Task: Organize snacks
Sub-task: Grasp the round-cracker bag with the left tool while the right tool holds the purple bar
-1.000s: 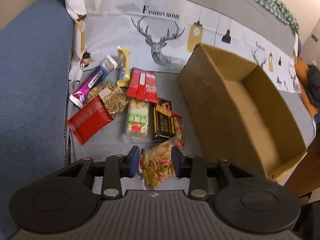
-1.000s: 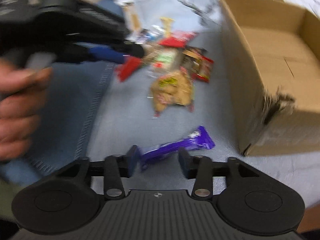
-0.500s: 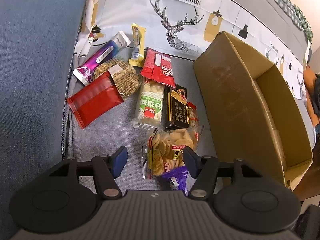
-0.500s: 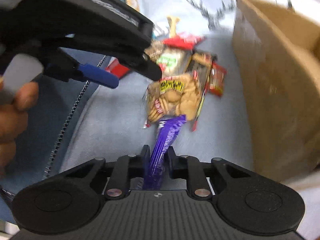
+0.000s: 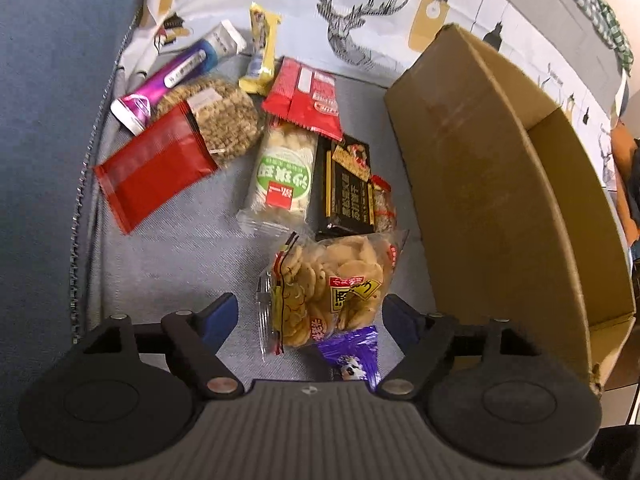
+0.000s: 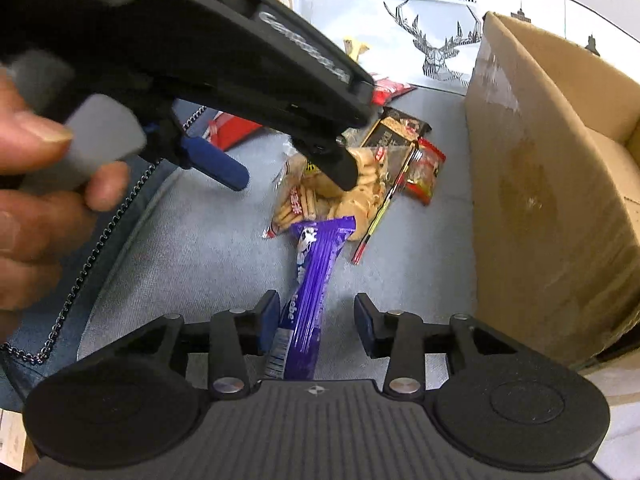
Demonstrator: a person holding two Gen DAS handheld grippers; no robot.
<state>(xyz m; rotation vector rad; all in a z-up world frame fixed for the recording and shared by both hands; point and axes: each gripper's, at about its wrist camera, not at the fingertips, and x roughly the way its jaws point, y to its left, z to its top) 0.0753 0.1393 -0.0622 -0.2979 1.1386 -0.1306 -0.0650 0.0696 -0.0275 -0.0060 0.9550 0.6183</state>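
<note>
The right tool (image 6: 316, 320) has released the purple bar (image 6: 310, 292); left tool (image 5: 310, 316) (spread) straddles the cracker bag (image 5: 328, 288).

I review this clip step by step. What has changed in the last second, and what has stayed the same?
The left gripper let go of the clear bag of round crackers and opened wide above it. The right gripper closed on the purple foil snack bar, turned it lengthwise, then opened; the bar now lies loose between its fingers. The brown cardboard box and the other snack packets stayed in place.
</note>
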